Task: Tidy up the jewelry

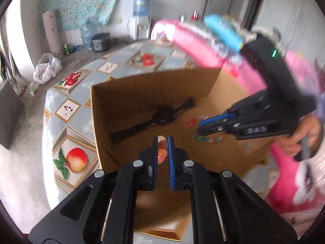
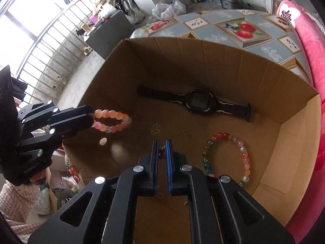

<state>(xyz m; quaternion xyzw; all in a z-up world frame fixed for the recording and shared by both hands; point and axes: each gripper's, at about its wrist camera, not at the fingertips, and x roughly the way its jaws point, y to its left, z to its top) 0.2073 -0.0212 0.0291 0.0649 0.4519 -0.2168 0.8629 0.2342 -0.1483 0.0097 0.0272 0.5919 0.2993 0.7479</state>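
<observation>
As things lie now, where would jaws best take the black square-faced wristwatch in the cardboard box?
Grip the black square-faced wristwatch across one flat strap beside its case, coming from above: it lies flat and outstretched on the cardboard box floor, clear of the walls.

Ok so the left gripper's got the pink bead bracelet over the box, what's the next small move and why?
Probably lower the left gripper toward the bare floor of the cardboard box and open: its pink bead bracelet hangs above the floor, clear of the black watch and multicolored bracelet.
</observation>
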